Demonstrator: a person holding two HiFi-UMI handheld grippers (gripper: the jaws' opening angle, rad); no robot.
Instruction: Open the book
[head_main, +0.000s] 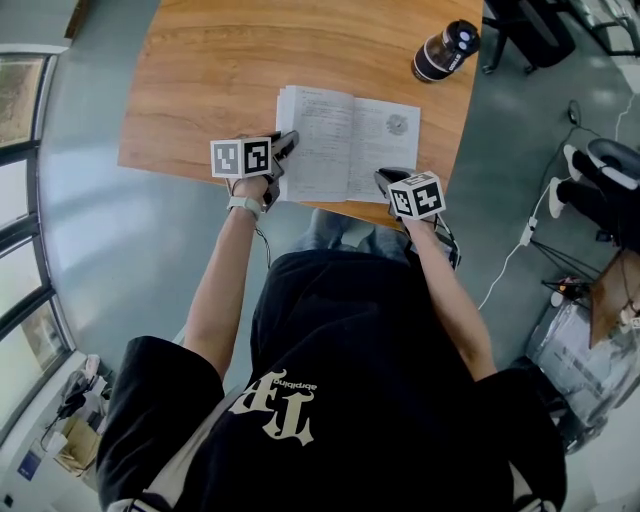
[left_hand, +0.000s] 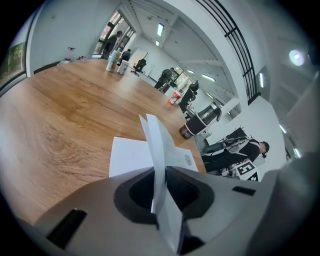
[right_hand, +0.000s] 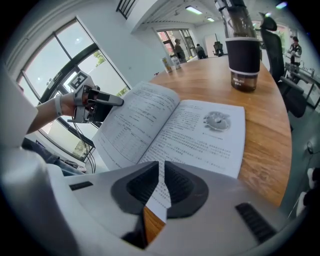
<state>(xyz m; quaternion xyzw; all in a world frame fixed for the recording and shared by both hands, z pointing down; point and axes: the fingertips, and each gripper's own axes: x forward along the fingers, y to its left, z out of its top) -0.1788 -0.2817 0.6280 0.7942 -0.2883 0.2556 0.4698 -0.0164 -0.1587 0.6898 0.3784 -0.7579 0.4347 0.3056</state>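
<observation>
One broad brown wooden tabletop (head_main: 220, 60) carries the white printed paperback book (head_main: 350, 140), which lies open near its front edge, well apart from the dark lidded tumbler (head_main: 445, 50) at the far side. The left gripper (head_main: 288, 145) has its fingers (left_hand: 135, 192) pinching a thin sheaf of pages (left_hand: 162, 165) stood on edge. The right gripper (head_main: 385, 178) has its fingers (right_hand: 137, 187) clamped on the right-hand page (right_hand: 159, 192) at its near corner. The opening looks nearly done. Next, the sheaf wants laying flat leftward, then both grips easing off.

book (head_main: 350, 140): white, black print | table (head_main: 220, 70): brown wood grain | bottle (head_main: 447, 50): black
</observation>
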